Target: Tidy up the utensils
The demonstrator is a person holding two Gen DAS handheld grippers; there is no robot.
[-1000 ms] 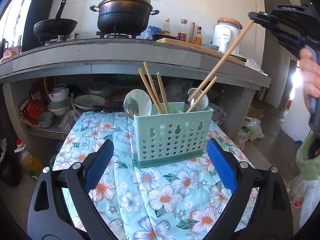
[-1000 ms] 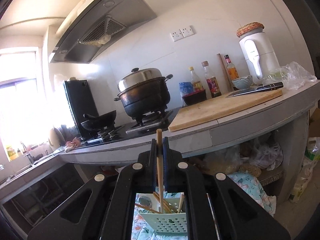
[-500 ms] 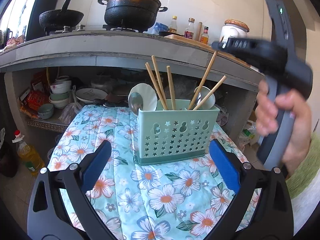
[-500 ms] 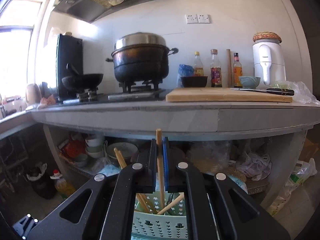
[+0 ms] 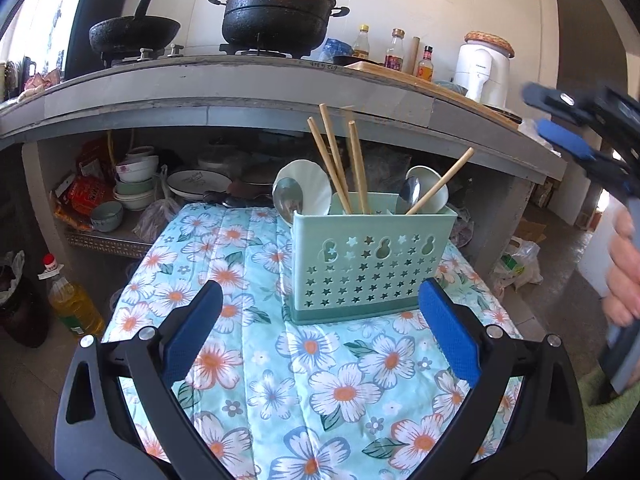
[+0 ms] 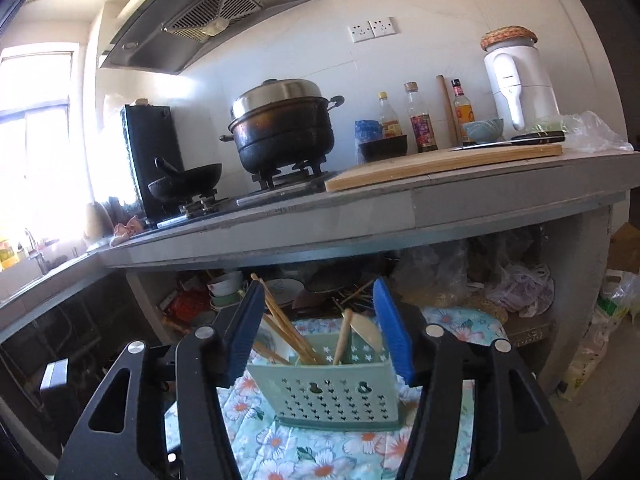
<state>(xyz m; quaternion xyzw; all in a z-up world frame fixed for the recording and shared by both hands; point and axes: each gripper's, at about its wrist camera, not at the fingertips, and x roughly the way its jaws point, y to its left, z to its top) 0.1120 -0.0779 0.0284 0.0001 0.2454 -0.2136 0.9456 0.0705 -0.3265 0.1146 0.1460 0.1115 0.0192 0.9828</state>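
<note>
A pale green plastic utensil holder pierced with star-shaped holes stands upright on the desk, which is covered by a light blue cloth printed with orange-centred flowers. In the holder's left part stand three tan wooden chopsticks, leaning a little, next to a white ceramic spoon and a metal spoon. In the right part a single wooden chopstick leans out to the right beside another white spoon.

The left hand-held gripper hovers low in front of the holder, its blue-padded jaws spread wide with nothing between them. The right hand-held gripper is above and to the right of the holder, its jaws opening and gripping nothing; the holder's rim shows in the gap beyond them. The hand carrying it is blurred at the left camera's edge, so I can't quite make out its grip.

Behind, a grey concrete kitchen counter carries a blackened lidded pot.
</note>
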